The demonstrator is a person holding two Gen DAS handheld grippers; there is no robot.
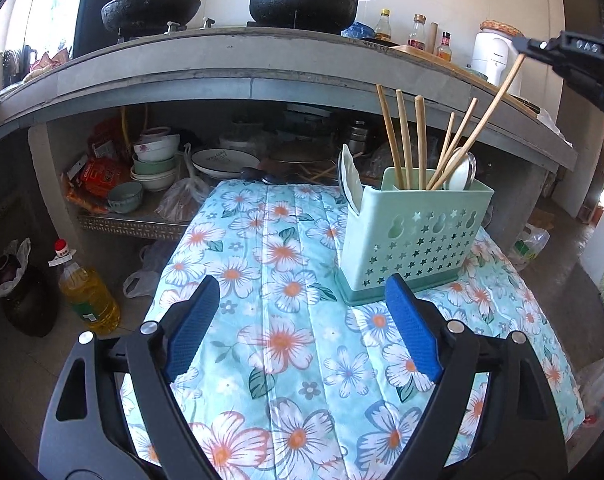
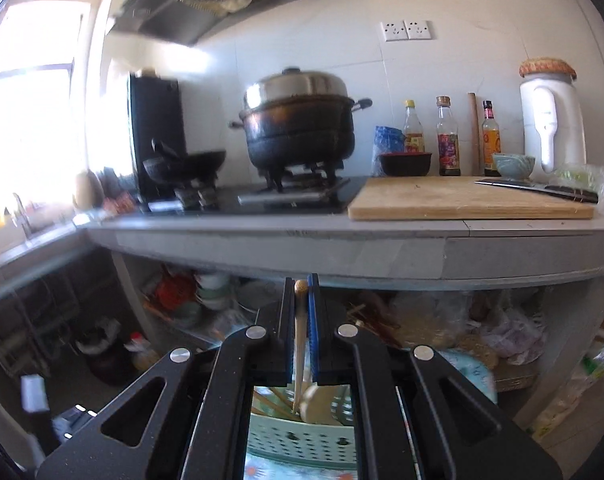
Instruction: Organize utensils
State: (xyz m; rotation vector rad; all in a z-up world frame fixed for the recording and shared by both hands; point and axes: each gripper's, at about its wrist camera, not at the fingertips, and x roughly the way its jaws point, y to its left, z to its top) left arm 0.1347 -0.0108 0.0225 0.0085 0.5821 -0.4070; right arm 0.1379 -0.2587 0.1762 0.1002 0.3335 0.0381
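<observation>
The left gripper [image 1: 302,312] hangs spread and empty over the floral cloth [image 1: 286,360]. Just beyond its right finger stands the green caddy [image 1: 413,236], holding chopsticks [image 1: 401,136] and spoons. Above the caddy, the right gripper [image 2: 301,320] pinches one chopstick [image 2: 300,344] whose lower end rests inside.
</observation>
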